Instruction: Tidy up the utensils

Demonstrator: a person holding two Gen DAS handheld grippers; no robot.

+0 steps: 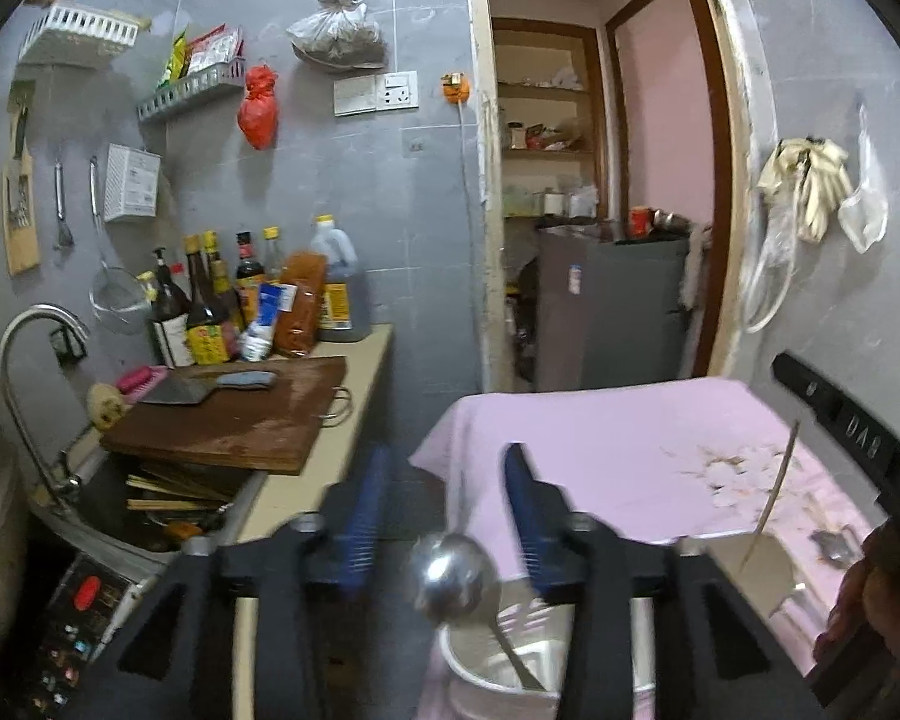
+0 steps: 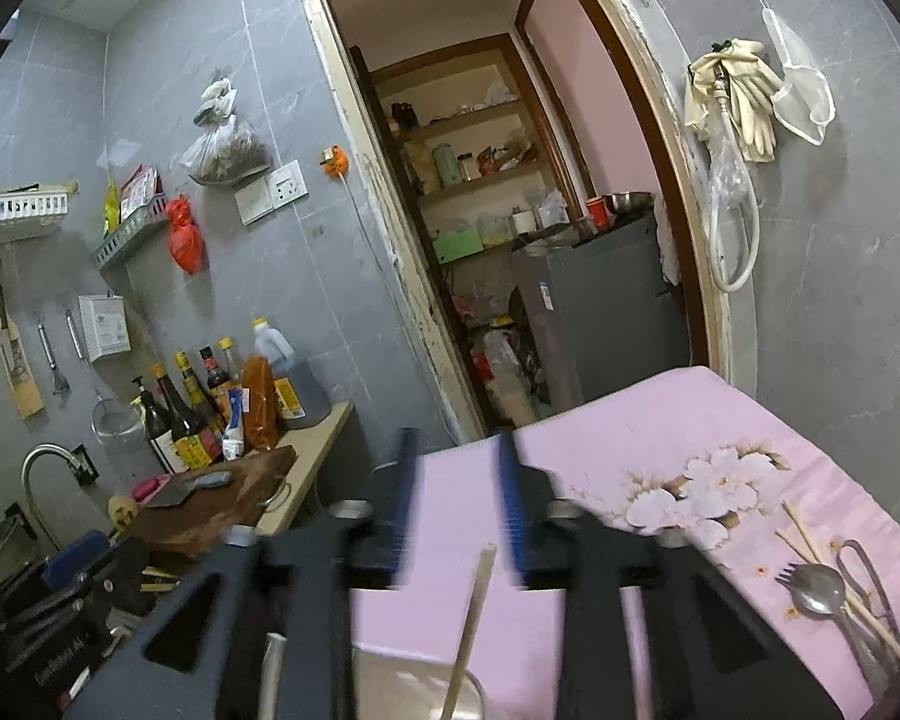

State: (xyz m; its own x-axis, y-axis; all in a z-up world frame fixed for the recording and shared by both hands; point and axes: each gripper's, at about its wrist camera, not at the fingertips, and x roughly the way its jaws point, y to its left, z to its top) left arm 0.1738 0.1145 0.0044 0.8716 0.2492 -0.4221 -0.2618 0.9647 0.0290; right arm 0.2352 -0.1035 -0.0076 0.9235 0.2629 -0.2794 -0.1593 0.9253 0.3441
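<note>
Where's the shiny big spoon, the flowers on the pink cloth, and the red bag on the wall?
ladle [image 1: 450,576], left wrist view, bowl
flower print [image 2: 699,489], right wrist view, white petals
red bag [image 1: 259,108], left wrist view, middle

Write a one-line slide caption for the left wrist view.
Open left tool above a ladle standing in a metal pot on pink cloth.

Grey tiled walls [image 2: 306,300] enclose a small kitchen. An open doorway [image 2: 510,180] with a worn pale frame leads to a pink-walled room with wooden shelves [image 2: 468,144] and a grey fridge [image 2: 606,300]. A beige counter [image 1: 330,420] runs along the left wall beside a sink [image 1: 120,516] with a curved faucet [image 1: 24,348]. A wall socket [image 1: 375,93] sits near 2 wall racks [image 1: 132,66].
</note>
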